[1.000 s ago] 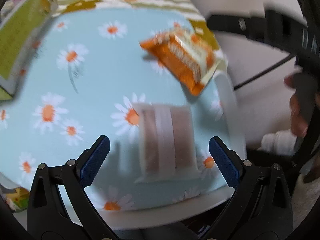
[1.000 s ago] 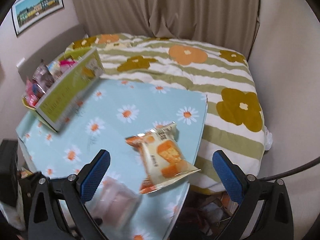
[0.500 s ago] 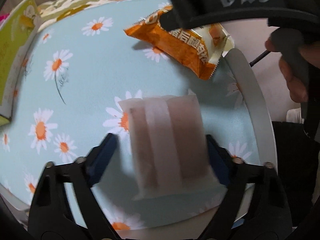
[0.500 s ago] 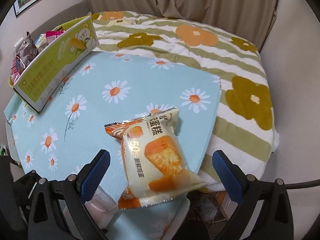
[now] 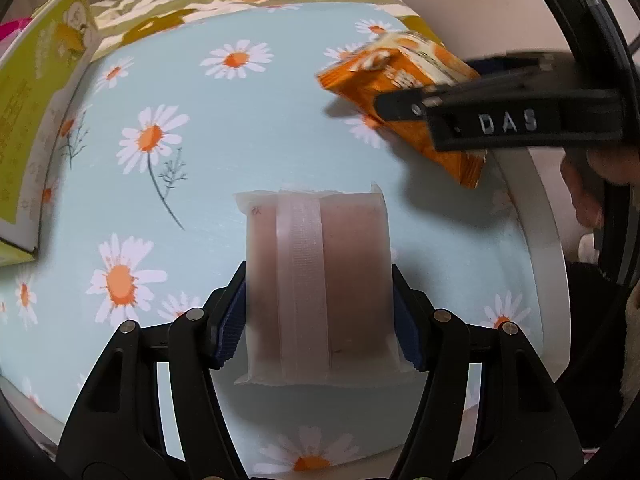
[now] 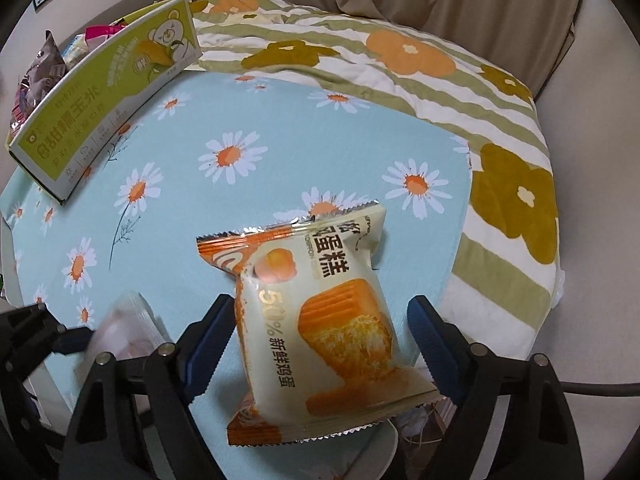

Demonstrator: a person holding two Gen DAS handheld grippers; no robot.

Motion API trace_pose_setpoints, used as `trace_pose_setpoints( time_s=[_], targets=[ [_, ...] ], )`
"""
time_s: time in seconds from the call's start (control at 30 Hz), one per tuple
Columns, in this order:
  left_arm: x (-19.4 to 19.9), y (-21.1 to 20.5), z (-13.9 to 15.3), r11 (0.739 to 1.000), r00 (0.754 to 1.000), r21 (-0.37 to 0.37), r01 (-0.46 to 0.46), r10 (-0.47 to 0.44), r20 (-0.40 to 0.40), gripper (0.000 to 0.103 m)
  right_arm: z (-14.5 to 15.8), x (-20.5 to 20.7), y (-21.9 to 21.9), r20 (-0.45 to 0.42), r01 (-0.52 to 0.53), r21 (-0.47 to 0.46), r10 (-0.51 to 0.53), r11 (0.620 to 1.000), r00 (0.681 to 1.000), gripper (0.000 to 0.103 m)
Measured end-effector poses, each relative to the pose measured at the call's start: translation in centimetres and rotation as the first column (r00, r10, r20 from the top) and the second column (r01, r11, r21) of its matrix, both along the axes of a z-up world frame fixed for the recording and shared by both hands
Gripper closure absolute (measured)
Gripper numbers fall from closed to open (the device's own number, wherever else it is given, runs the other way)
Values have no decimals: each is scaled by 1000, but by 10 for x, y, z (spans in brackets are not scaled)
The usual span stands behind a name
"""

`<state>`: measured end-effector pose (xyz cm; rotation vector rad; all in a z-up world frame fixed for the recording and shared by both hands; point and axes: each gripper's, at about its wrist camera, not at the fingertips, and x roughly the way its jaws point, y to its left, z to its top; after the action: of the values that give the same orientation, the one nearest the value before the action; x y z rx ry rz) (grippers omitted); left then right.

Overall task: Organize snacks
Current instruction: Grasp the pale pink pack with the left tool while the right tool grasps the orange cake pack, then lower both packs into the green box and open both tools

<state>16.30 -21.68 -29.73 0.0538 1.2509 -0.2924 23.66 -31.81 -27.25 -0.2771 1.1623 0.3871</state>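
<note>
Two grippers work over the daisy cloth (image 6: 280,152): the left gripper (image 5: 318,316) has just closed, pads pressing the translucent pink packet (image 5: 316,284), while the right gripper (image 6: 320,340), jaws just narrowing, straddles the orange cake packet (image 6: 320,320) with a gap at its right pad, both packets well apart from the green box (image 6: 104,92).

The cake packet (image 6: 320,320) is glossy plastic film with crimped edges; the pink snack wrapper (image 5: 316,288) is frosted, matt plastic. The daisy cloth (image 5: 240,128) looks smooth; the green box (image 6: 108,92) is printed cardboard.
</note>
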Motion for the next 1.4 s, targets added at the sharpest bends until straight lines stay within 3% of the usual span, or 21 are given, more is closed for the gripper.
trace_pose_setpoints(
  time_s=[0.1, 0.2, 0.43, 0.63, 0.97, 1.23, 1.4],
  targets=[
    [6, 6, -1, 1000, 1000, -6, -16, 16, -2, 43, -5, -1, 2, -11, 6, -8, -6, 1000, 1000, 38],
    [9, 15, -1, 999, 999, -16, -36, 36, 0, 43, -4, -5, 3, -5, 18, 6, -18, 1000, 1000, 43],
    [7, 34, 17, 996, 996, -48, -79, 81, 43, 43, 14, -20, 10, 31, 40, 45, -41, 998, 999, 44],
    [-8, 56, 57, 988, 985, -92, -126, 136, 106, 43, 46, -38, 26, 70, 44, 99, -51, 994, 996, 44],
    [-55, 137, 151, 955, 928, -142, -260, 288, 238, 43, 120, -77, 86, 165, -32, 196, -1, 980, 986, 44],
    [-70, 222, 194, 921, 876, -172, -350, 386, 289, 43, 172, -89, 155, 231, -89, 258, 28, 962, 972, 44],
    [-53, 279, 216, 917, 863, -176, -359, 398, 311, 43, 195, -87, 201, 257, -105, 299, 25, 948, 966, 44]
  ],
)
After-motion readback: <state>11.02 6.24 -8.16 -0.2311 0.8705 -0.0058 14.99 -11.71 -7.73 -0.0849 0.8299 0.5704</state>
